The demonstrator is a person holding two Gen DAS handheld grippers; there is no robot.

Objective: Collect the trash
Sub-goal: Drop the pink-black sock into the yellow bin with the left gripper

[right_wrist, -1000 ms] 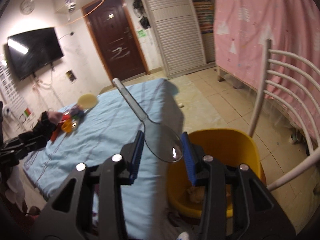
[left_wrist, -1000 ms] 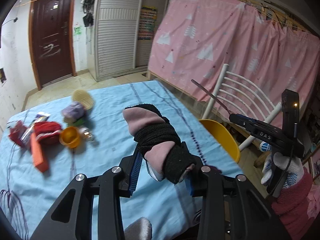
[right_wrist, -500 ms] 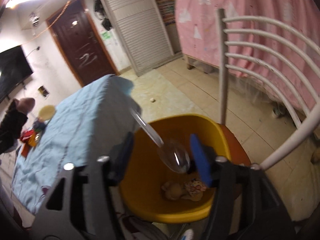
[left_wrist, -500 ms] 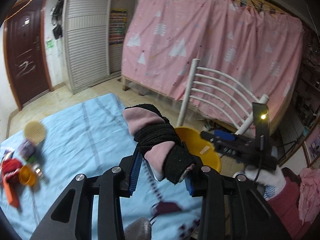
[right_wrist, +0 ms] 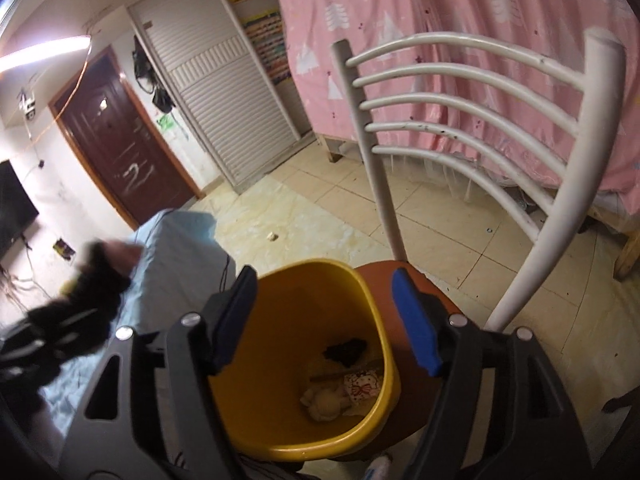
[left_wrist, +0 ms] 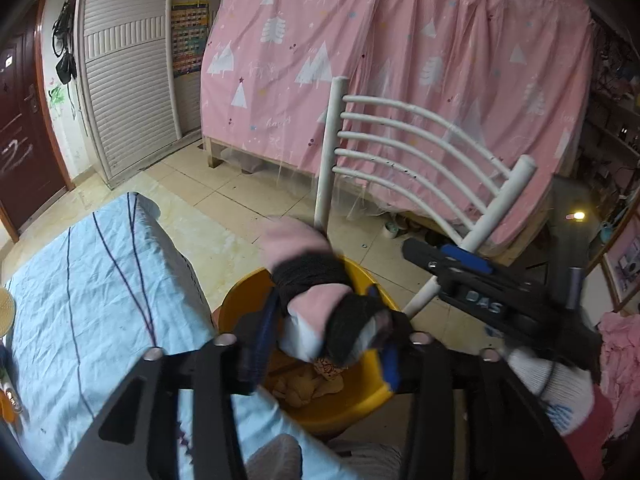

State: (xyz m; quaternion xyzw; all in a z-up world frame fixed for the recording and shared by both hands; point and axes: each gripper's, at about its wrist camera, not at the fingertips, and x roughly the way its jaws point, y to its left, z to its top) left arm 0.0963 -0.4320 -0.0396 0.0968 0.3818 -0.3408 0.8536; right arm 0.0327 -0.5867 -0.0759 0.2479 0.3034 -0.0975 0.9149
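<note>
Dim indoor light from a glaring ceiling tube (right_wrist: 44, 52) (upper left), strong fisheye bending, dark corners, foreground motion blur.

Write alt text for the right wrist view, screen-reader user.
The open right gripper hovers empty over a yellow bin holding scraps of trash, the bin sitting on a white-backed chair. At left, blurred, a pink-and-black cloth bundle above the blue tablecloth.

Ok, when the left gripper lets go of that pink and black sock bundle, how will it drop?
The sock bundle looks soft and probably light, so it should flop rather than bounce. It pokes well past the left gripper, over the yellow bin, so it may snag the rim.
</note>
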